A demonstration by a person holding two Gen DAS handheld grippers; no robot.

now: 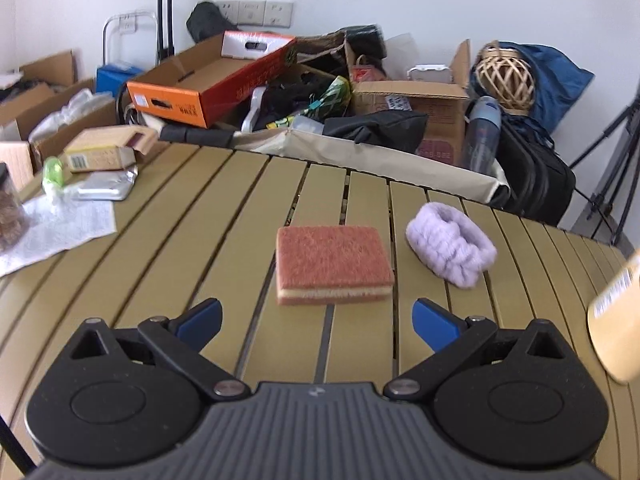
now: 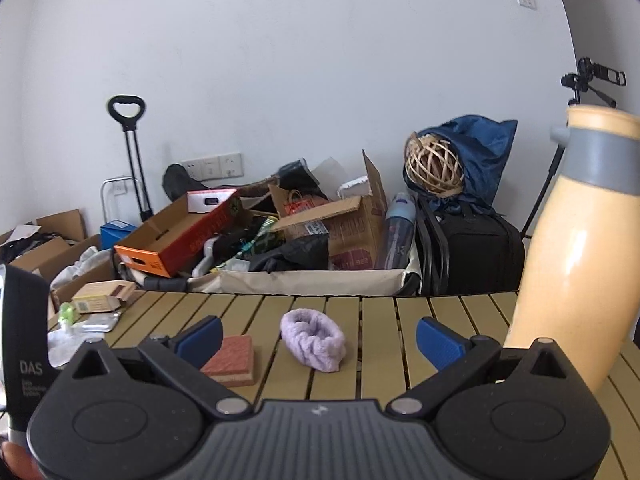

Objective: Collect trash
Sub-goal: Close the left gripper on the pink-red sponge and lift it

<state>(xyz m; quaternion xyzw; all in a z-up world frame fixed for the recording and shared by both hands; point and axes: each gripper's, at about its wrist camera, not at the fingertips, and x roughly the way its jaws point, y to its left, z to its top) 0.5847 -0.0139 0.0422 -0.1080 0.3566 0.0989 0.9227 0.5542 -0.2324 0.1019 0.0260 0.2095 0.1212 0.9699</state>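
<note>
1. One slatted olive-tan table [image 1: 224, 216] carries all the items in view.
2. Left gripper [image 1: 316, 318]: jaws spread wide, blue pads empty, hovering just near of one rectangular sponge with a red scouring top and yellow base [image 1: 333, 266]. Nothing stands between them.
3. Right gripper [image 2: 318, 338]: jaws equally wide, holding nothing. The sponge [image 2: 232, 360] lies partly behind its left finger.
4. One fluffy lilac fabric band [image 1: 452, 250] sits right of the sponge, apart from it; in the right view it lies between the two fingers, further off [image 2: 314, 338].
5. One tall tan bottle with a grey band [image 2: 580, 248] stands at the near right, beside the right finger.
6. Far left cluster, the likely trash: one open tan carton [image 1: 106, 152], one silver foil pack [image 1: 106, 186], one small green-capped item [image 1: 52, 172], one printed white paper sheet [image 1: 60, 228].
7. Beyond the far edge: cardboard boxes, one orange box [image 1: 200, 88], bags and one woven rattan ball [image 1: 506, 78].
</note>
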